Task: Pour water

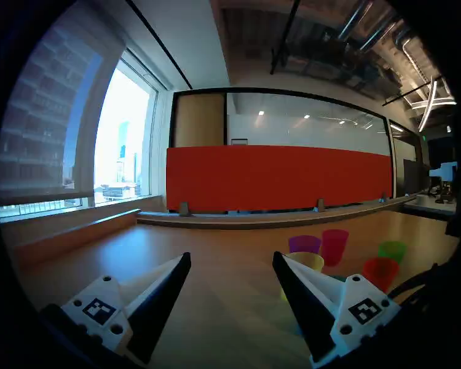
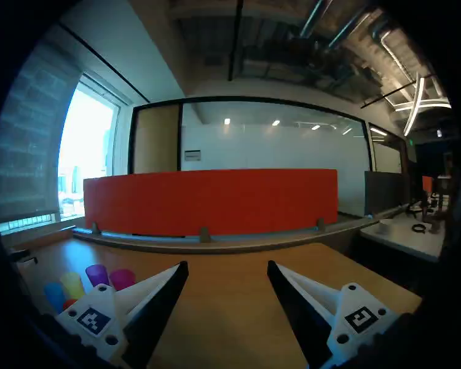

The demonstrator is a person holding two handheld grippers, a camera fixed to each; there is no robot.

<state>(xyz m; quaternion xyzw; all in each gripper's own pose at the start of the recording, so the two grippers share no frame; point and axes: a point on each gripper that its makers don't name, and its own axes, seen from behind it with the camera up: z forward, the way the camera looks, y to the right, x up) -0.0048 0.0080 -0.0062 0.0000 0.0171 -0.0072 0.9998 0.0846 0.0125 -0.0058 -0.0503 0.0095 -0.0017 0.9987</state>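
While both jaws stand wide apart, you hold nothing.
Your left gripper (image 1: 230,255) and right gripper (image 2: 226,264) float over the brown wooden table (image 1: 230,307); the small bright plastic cups (image 1: 335,246) bunch together nearby, probably for easy pouring.

You will find no legible text, number or brand. Each jaw of the left gripper (image 1: 231,253) carries a square black-and-white coded marker (image 1: 100,309) near its base, with no letters or digits on it. The right gripper (image 2: 227,263) bears the same kind on both jaws. Far ahead, above the jaw tips, a wall sign (image 2: 192,155) is too small to read.
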